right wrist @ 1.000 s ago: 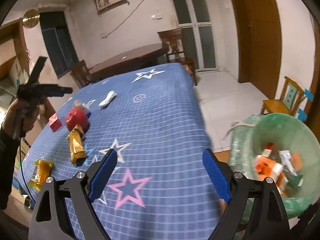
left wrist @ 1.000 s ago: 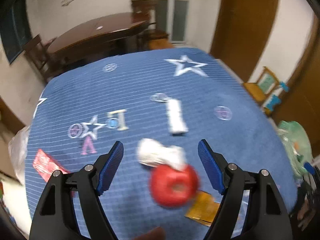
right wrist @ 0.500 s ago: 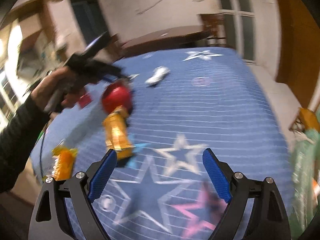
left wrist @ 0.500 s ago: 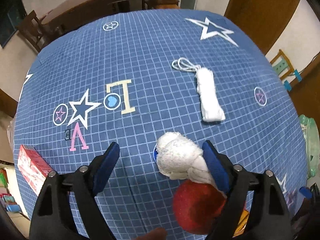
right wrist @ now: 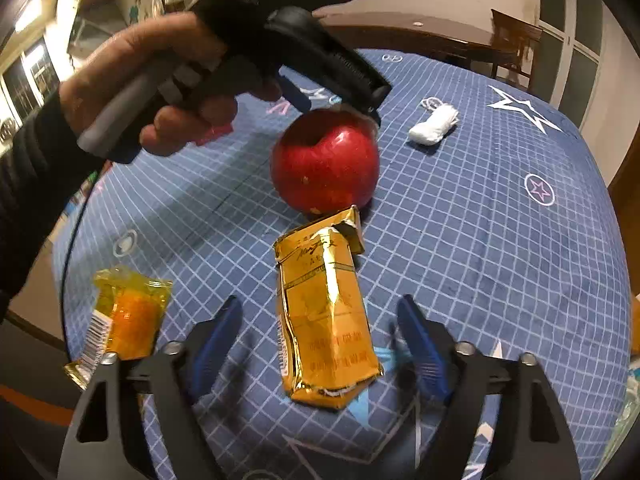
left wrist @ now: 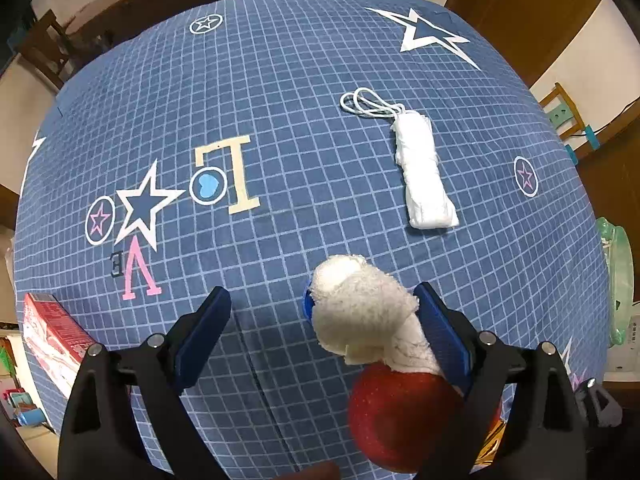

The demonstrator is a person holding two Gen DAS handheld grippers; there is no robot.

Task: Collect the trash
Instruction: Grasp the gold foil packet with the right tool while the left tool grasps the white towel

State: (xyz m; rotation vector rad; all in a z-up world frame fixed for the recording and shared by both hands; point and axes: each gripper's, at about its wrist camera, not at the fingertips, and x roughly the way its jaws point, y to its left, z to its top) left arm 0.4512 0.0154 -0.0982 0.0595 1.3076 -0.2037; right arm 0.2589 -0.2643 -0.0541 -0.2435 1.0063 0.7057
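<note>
My left claw (left wrist: 320, 332) stands wide open and holds nothing. A crumpled white tissue wad (left wrist: 364, 316) lies between its blue pads, pressed up against the right-hand pad (left wrist: 440, 332), with open cloth between it and the left-hand one. Just behind the wad, at 5 o'clock in the left wrist view, sits a red apple (left wrist: 400, 420), partly hidden by the claw's right finger. The tabletop (left wrist: 280, 80) wears a blue grid cloth with stars and letters. At 1 o'clock from the wad, well apart from it, lies a folded white face mask (left wrist: 424, 172) with its ear loops curled at the far end. A red box (left wrist: 48, 332) hangs at the cloth's edge at 9 o'clock, and a green bin bag (left wrist: 618, 280) shows past the edge at 3 o'clock.

My right claw (right wrist: 320, 344) is also spread wide and grips nothing. A crushed gold packet (right wrist: 324, 320) lies lengthwise between its pads, touching neither as far as I can see. Its torn top end nearly meets the apple (right wrist: 326, 160) at 12 o'clock. A yellow snack wrapper (right wrist: 124, 312) with a barcode lies at 9 o'clock, just beside the left finger. In this view my left hand (right wrist: 152, 80) holds the other tool above the apple, and the mask (right wrist: 434, 128) rests at 1 o'clock
</note>
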